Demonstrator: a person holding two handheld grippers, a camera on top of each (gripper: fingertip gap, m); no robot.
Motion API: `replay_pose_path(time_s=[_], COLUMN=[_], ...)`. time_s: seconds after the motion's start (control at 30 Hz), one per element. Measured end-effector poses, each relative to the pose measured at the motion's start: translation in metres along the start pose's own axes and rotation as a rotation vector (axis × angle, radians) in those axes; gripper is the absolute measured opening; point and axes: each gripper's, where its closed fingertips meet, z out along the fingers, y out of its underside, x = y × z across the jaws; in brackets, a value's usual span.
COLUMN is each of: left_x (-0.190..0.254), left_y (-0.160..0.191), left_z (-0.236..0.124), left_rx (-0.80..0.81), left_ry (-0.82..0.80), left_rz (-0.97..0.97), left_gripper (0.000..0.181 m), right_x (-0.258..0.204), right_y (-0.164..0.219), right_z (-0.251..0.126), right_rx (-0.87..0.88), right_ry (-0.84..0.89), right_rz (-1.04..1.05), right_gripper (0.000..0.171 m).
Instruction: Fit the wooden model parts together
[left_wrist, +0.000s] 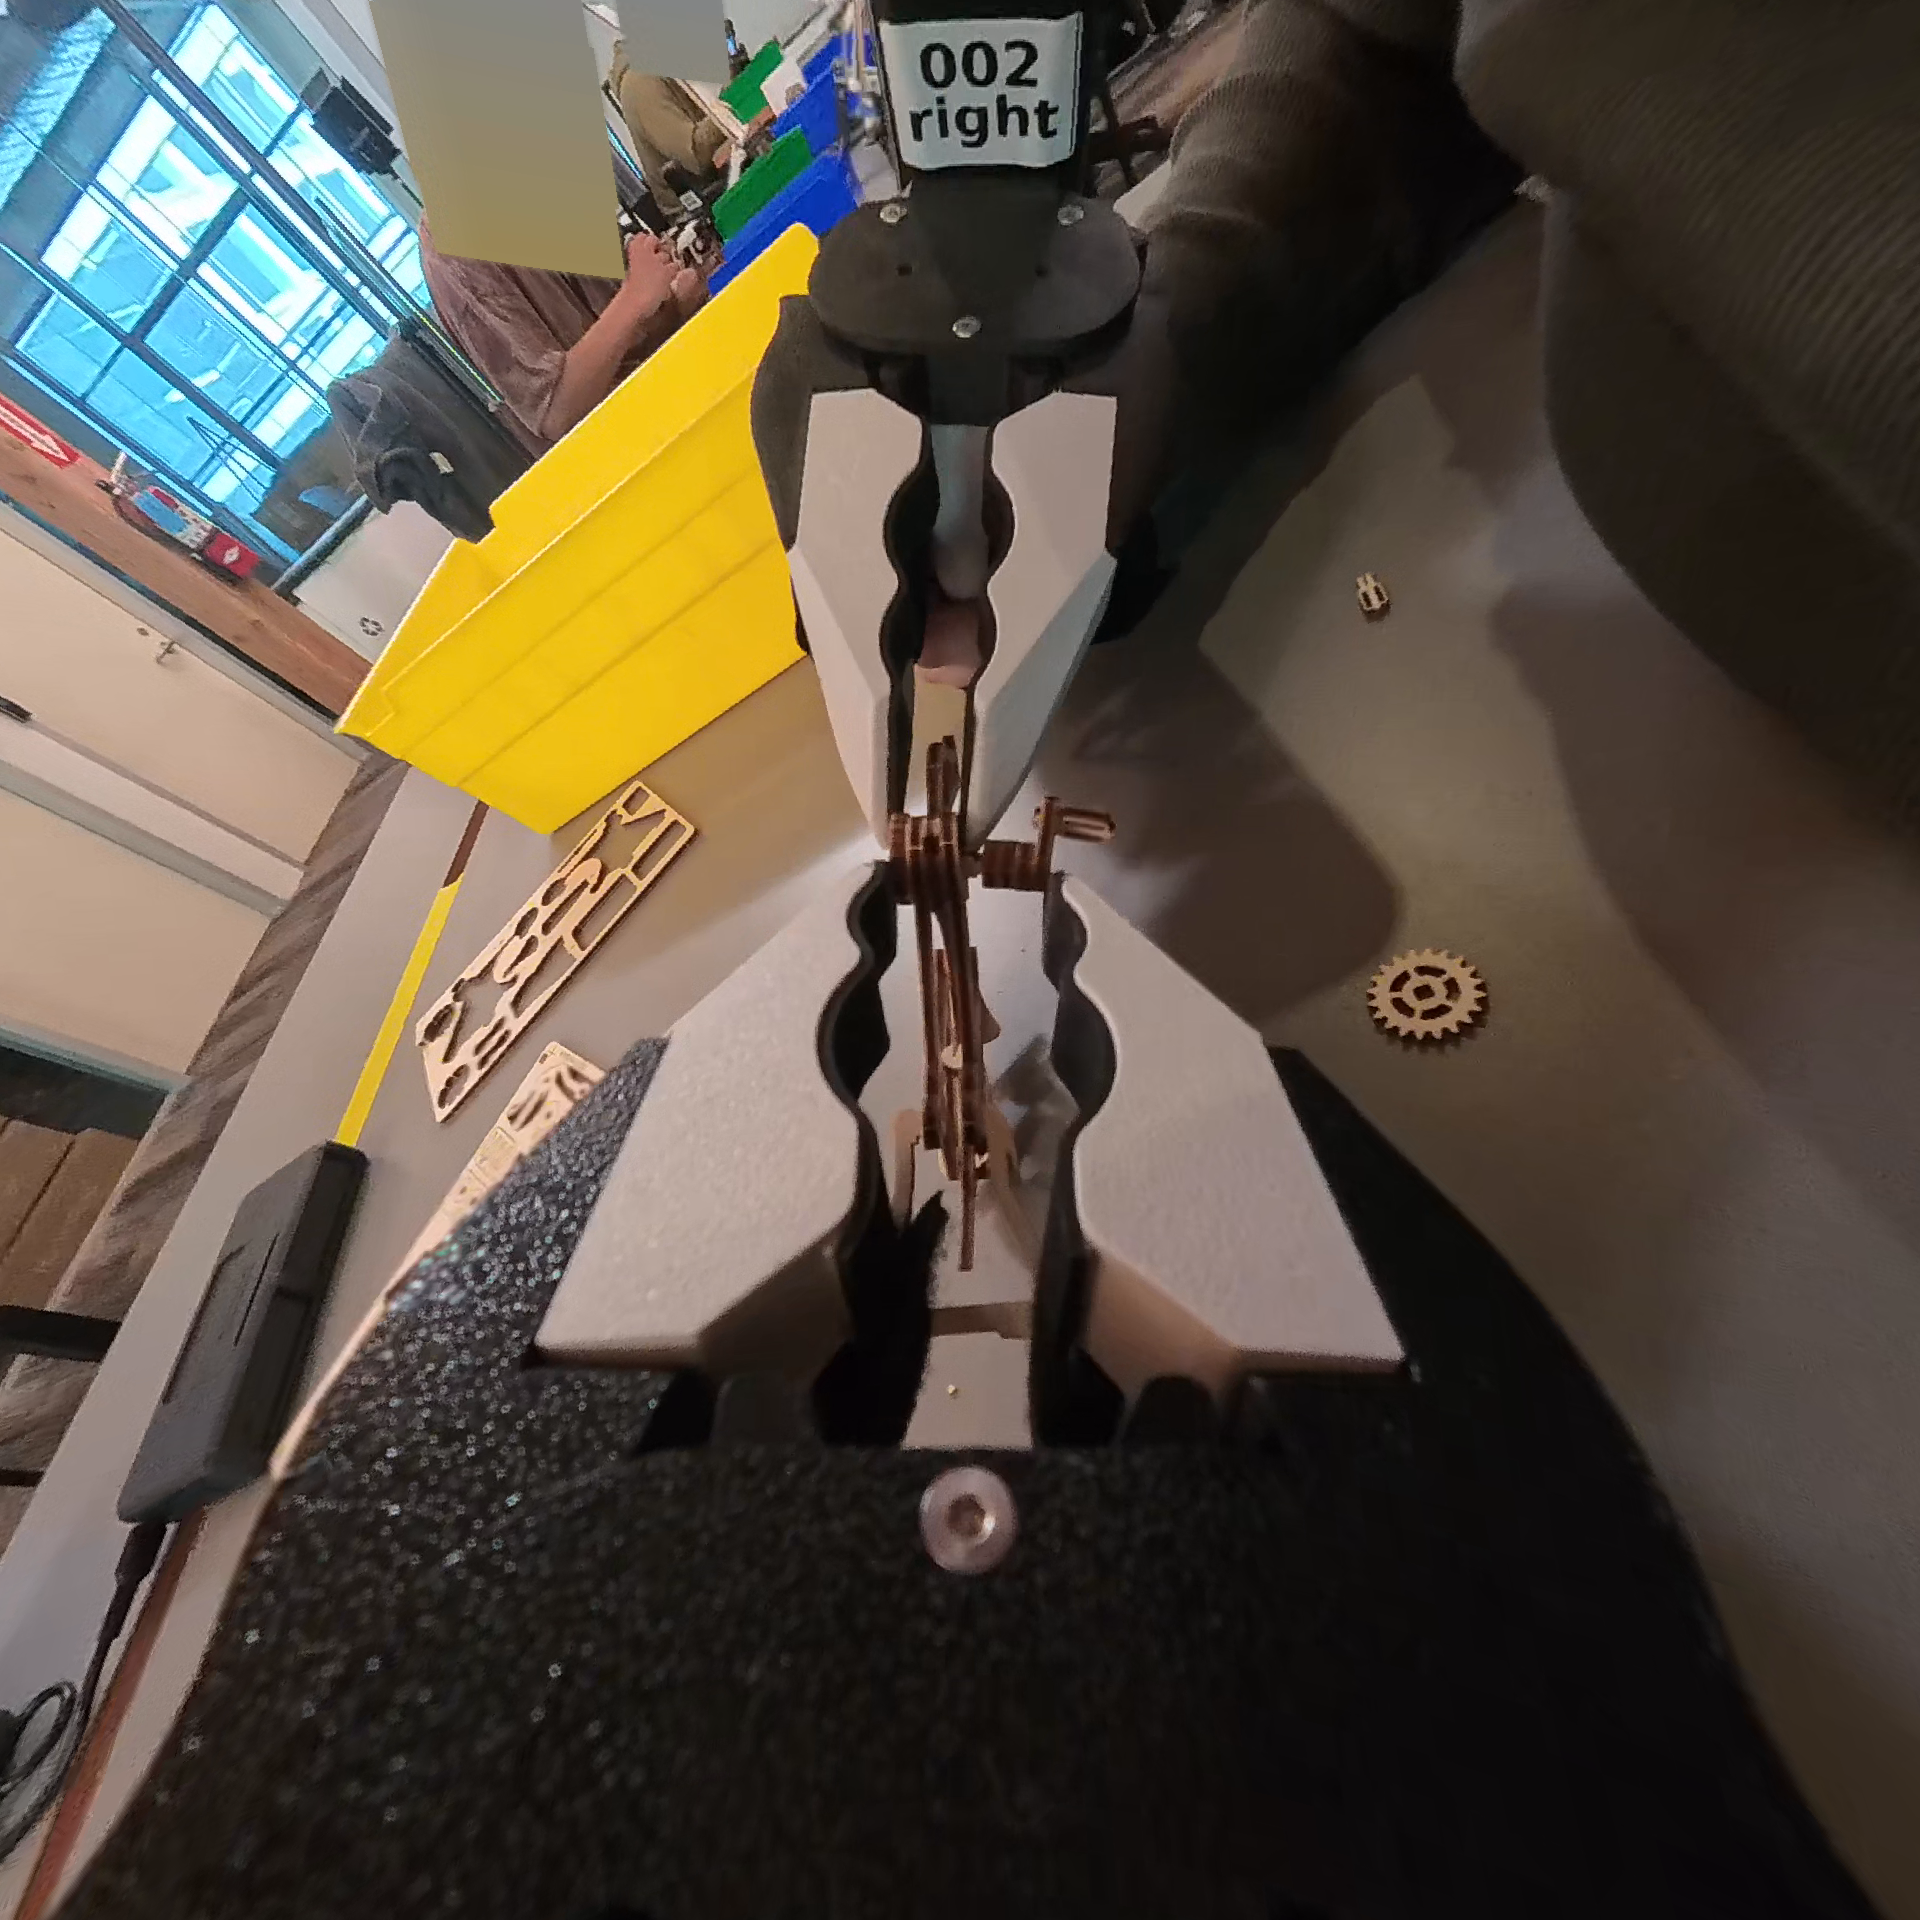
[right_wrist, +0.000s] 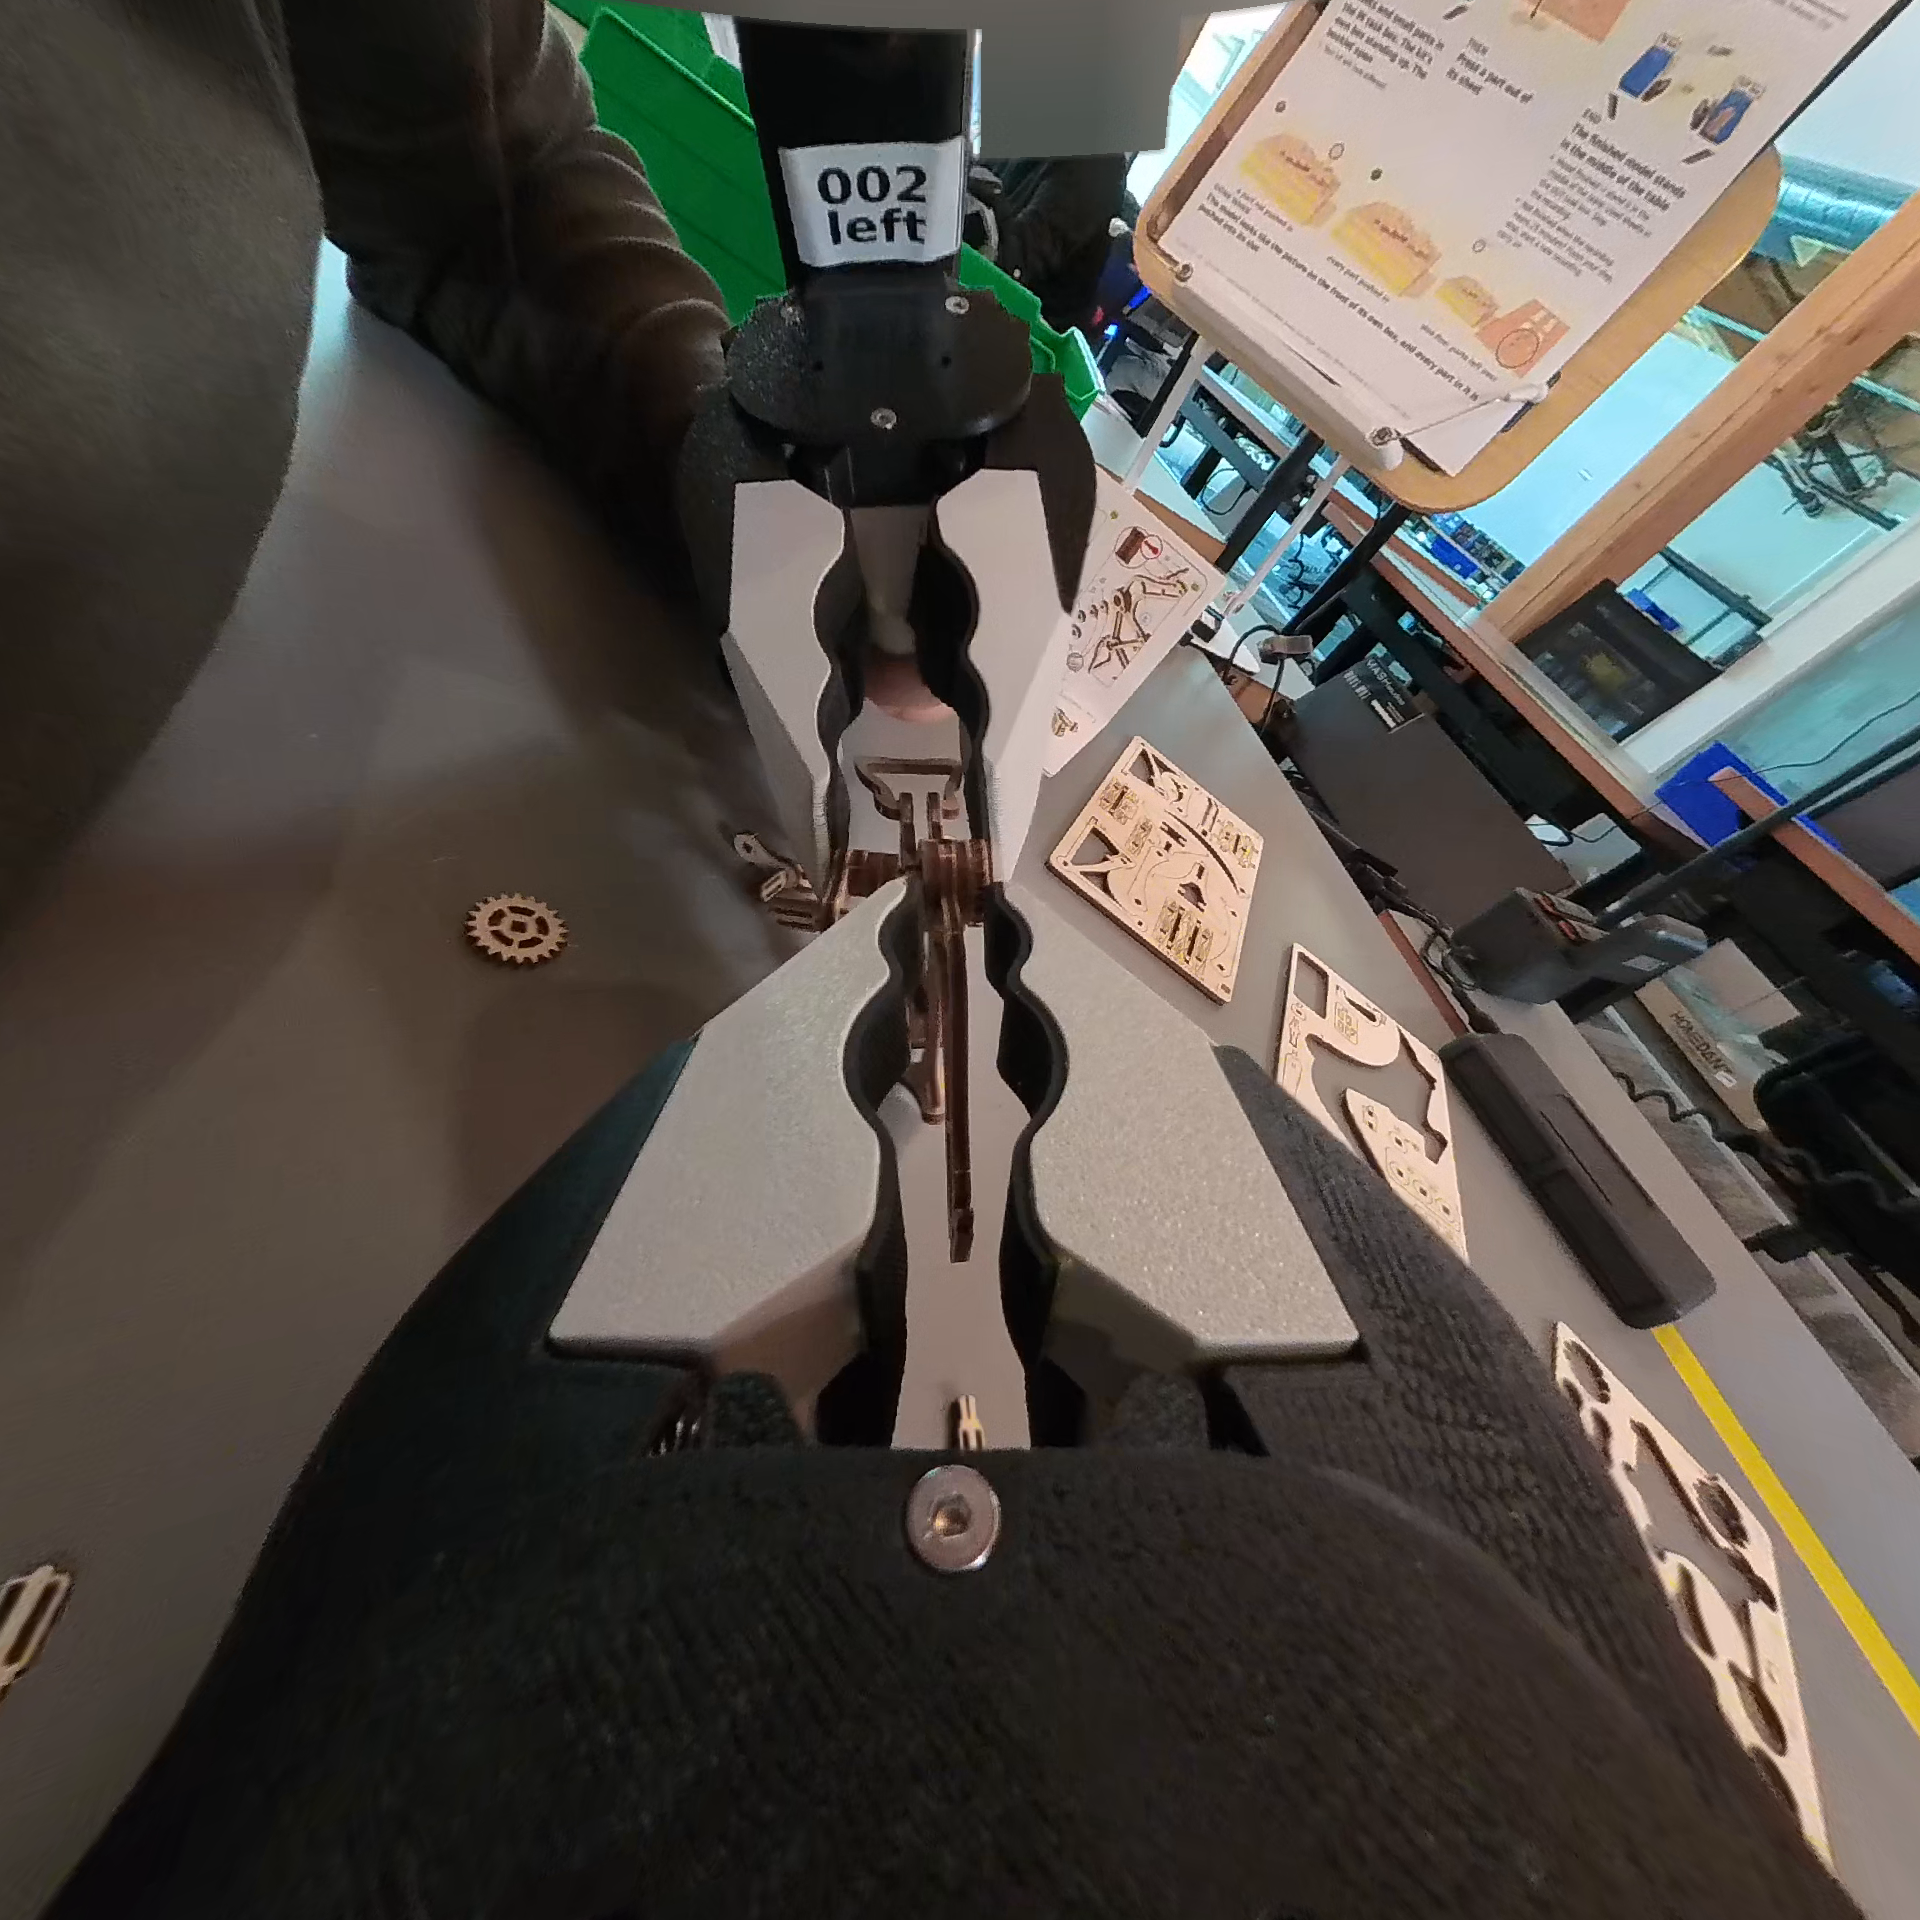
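Wooden model (tongs meeting)

Daylight is admitted through far windows; soft shadows are cast on the desk; edges are bent by wide-angle distortion.

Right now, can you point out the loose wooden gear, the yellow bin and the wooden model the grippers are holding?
wooden gear (left_wrist: 1427, 995): left wrist view, on its hub.
yellow bin (left_wrist: 623, 623): left wrist view, on its outer side wall.
wooden model (right_wrist: 951, 883): right wrist view, on the dark layered joint.
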Motion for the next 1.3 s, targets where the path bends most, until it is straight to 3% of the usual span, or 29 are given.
replay_pose_path(time_s=[0.03,0.4,0.57,0.87,1.03,1.13,1.3], left_x=[0.000,0.007,0.004,0.000,-0.009,-0.016,-0.018], left_y=[0.000,0.002,0.000,0.004,0.006,0.004,0.002], left_z=[0.000,0.001,0.002,0.004,0.002,0.001,0.000], left_rx=[-0.004,-0.025,0.029,-0.012,-0.017,-0.005,0.004], left_ry=[-0.008,-0.053,-0.053,-0.074,-0.073,-0.076,-0.073], left_rz=[0.020,0.142,0.083,0.073,-0.042,-0.110,-0.114], left_gripper=[0.026,0.026,0.027,0.026,0.026,0.027,0.027], right_x=[0.000,-0.008,-0.005,-0.001,0.014,0.007,0.006], right_y=[0.000,0.002,0.001,0.006,-0.004,-0.004,0.000], right_z=[0.000,-0.001,-0.001,-0.001,-0.012,-0.006,0.005], right_rx=[-0.002,-0.038,-0.013,-0.009,0.083,0.020,-0.077], right_ry=[0.005,0.016,0.015,-0.004,-0.030,-0.053,-0.009], right_rz=[-0.015,-0.145,-0.101,-0.015,0.168,0.139,0.087], right_gripper=[0.009,0.009,0.010,0.010,0.039,0.048,0.044])
